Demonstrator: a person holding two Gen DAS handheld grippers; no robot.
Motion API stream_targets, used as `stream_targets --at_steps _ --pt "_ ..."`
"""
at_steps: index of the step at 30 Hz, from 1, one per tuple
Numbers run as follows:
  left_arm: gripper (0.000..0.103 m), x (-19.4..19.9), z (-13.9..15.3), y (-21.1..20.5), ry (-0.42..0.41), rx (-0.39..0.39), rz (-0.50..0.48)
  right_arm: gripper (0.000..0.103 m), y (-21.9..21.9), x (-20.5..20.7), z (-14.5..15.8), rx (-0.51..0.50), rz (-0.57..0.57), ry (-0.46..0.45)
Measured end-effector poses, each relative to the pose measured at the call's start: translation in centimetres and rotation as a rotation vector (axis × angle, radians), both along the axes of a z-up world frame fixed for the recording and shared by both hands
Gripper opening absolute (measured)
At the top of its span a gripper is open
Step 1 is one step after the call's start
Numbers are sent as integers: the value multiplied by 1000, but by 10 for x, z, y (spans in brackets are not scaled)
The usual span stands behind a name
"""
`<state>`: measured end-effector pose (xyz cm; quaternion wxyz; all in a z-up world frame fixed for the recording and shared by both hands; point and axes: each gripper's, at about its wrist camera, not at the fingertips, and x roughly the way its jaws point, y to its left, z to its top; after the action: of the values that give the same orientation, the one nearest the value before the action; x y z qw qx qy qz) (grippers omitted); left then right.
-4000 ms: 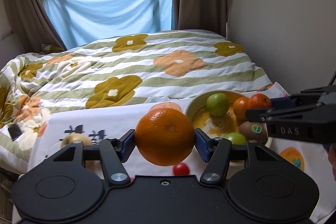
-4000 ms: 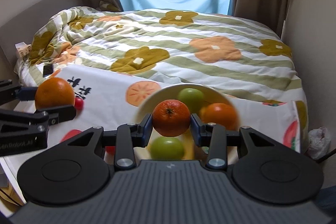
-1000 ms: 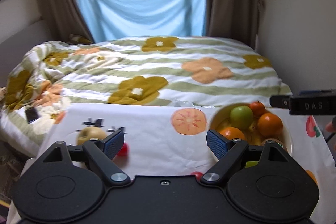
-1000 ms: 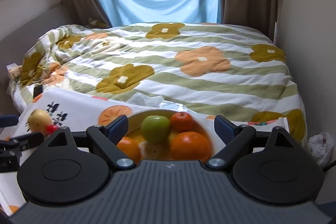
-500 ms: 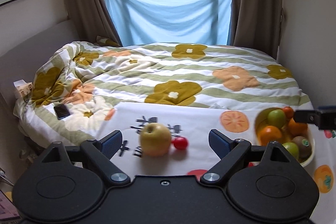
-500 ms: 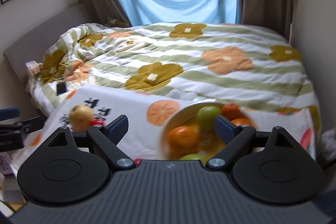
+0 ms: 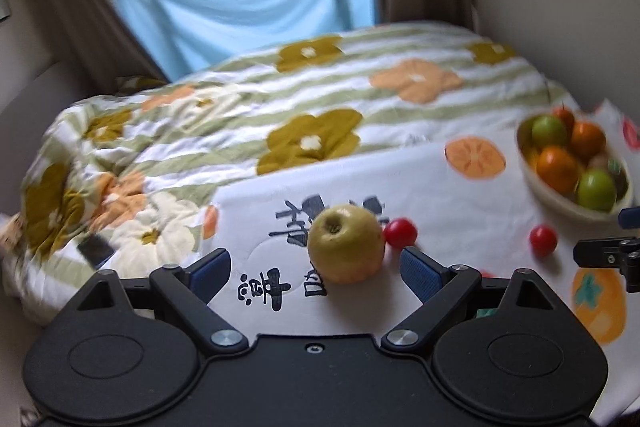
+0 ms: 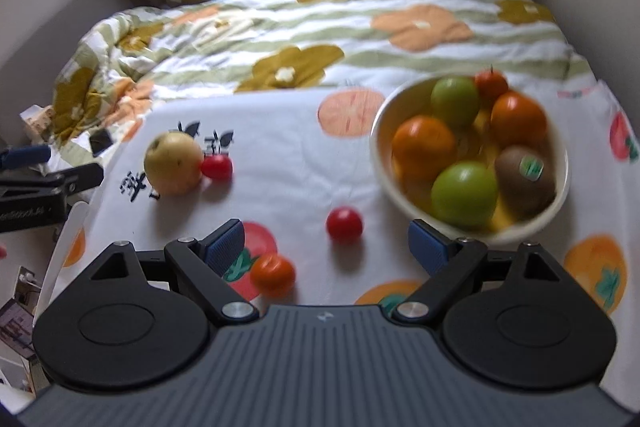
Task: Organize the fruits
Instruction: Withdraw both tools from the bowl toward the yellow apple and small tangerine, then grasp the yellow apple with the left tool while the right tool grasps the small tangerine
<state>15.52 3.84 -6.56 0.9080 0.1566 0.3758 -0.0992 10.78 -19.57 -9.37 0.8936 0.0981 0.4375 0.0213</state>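
Left tool (image 7: 316, 269) spread, empty; yellow apple (image 7: 346, 243) ahead, touching cherry tomato (image 7: 400, 233).

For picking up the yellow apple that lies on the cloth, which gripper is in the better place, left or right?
Probably the left. The yellow apple sits straight ahead of the left gripper, whose jaws have just been opening, with nothing between them. The right gripper faces a cherry tomato instead, beside the bowl.
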Motion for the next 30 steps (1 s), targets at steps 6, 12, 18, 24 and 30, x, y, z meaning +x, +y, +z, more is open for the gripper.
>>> stream_targets --at_steps 6,12,18,24,30 --pt "94 29 -27 10 48 31 -144 103 23 -1 -19 3 -90 51" --pt "94 58 -47 13 97 10 -257 103 40 1 -31 -4 -166 76" --pt "94 73 -65 6 108 30 -342 101 49 6 -44 -3 -211 100" --pt "93 81 -77 -2 133 35 -389 94 52 10 -52 -3 -225 116" --pt "78 85 -82 -4 147 44 -406 82 53 12 -57 3 -229 128"
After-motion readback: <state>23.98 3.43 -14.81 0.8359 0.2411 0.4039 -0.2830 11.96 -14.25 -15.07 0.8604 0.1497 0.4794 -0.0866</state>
